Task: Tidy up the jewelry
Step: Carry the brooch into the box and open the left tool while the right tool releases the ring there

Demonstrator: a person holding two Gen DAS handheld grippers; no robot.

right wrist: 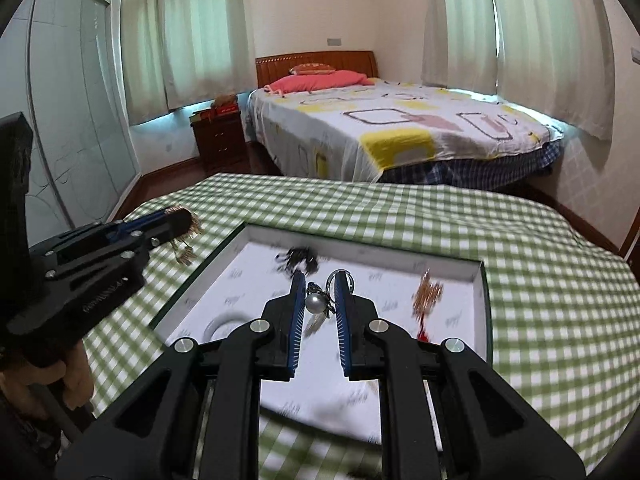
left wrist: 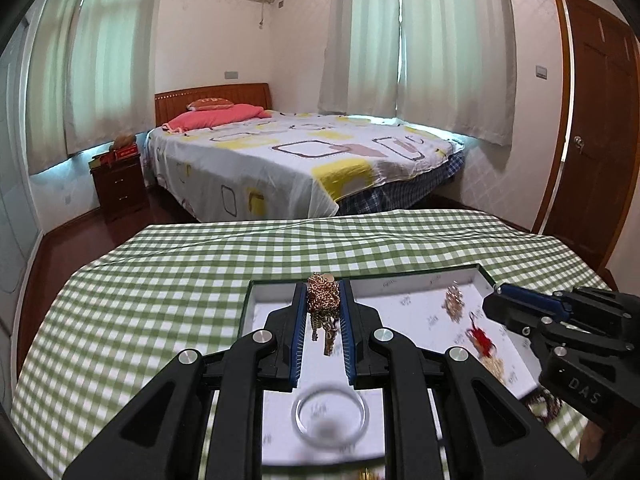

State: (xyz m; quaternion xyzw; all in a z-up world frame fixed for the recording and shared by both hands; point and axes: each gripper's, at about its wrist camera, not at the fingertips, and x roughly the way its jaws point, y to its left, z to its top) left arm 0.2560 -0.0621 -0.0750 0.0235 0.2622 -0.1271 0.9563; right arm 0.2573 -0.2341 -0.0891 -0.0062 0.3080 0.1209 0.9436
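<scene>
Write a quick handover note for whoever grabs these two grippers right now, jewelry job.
Left gripper: shut on a bunched gold chain necklace, lifted above the tray.
Right gripper: shut on a silver pearl-bead piece with ring, also lifted.
White shallow box tray on the green checked tablecloth holds a clear glass bangle, red tassel piece, small gold pieces.
Left: place both held items; the rest unsorted.

Shiny gold metal chain (left wrist: 323, 298), glossy pearl (right wrist: 315, 304), checked cloth tablecloth (left wrist: 168, 280)
</scene>
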